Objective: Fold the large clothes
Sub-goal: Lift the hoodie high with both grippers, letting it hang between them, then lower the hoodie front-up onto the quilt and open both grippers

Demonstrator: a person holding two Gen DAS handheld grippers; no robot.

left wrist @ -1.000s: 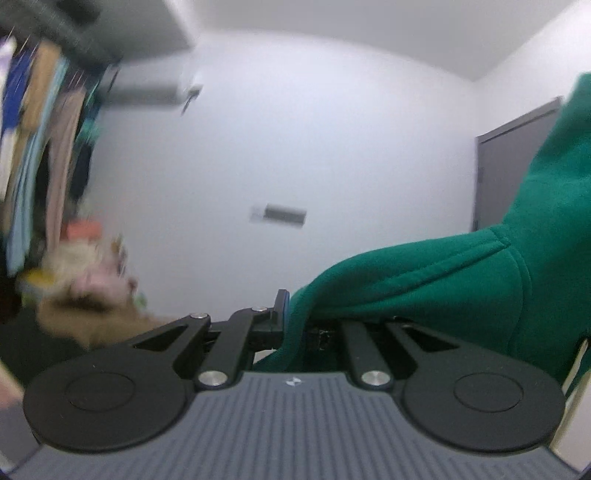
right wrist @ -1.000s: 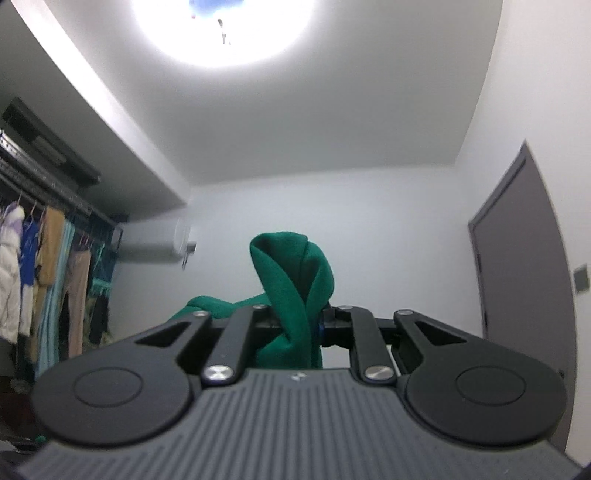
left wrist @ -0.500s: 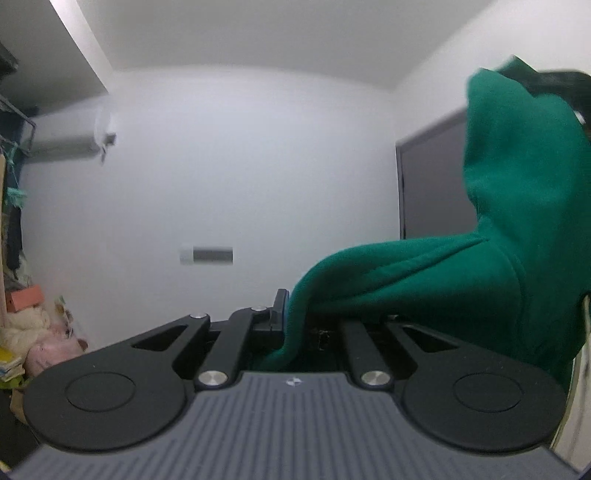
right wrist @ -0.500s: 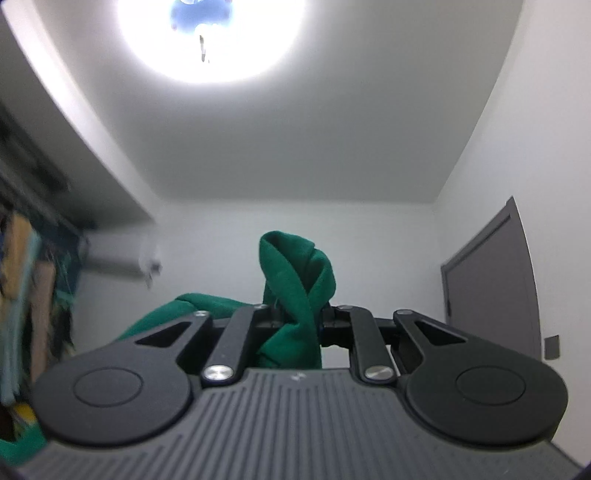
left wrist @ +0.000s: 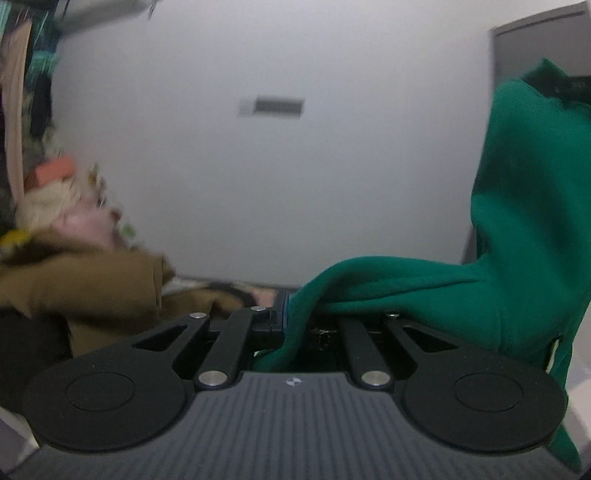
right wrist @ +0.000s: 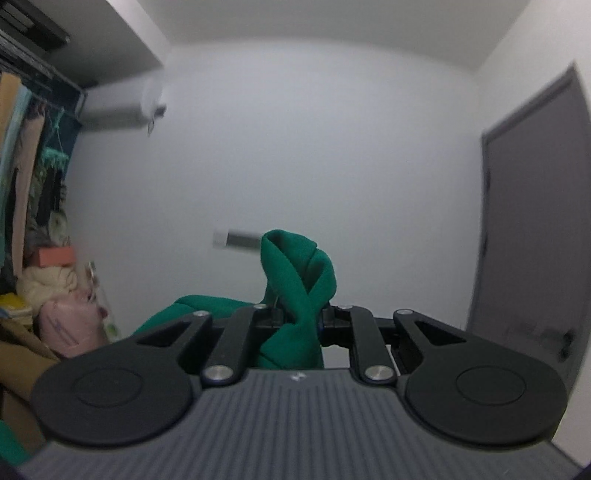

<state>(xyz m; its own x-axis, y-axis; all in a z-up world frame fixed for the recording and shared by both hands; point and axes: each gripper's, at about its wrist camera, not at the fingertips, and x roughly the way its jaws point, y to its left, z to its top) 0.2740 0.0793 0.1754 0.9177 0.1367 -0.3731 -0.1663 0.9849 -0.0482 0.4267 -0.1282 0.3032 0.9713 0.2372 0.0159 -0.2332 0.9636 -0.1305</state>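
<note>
White wall (right wrist: 314, 147) is filling your background | your left gripper (left wrist: 295, 325) and right gripper (right wrist: 299, 321) are both clamping the green garment (left wrist: 517, 229).

A plain white wall (right wrist: 314, 147) fills most of both views, with a white ceiling (right wrist: 332, 22) above it. A small grey plate (left wrist: 271, 106) is set into the wall, blurred. A grey door (right wrist: 532, 206) stands on the right. High on the left an air conditioner (right wrist: 118, 112) hangs under a boxed-in ceiling step. Along the left edge clothes (right wrist: 22, 147) hang from a rail, and below them lies a heap of things: a brown coat (left wrist: 85, 284), a pink bag (right wrist: 68, 325), an orange box (right wrist: 55, 256).
</note>
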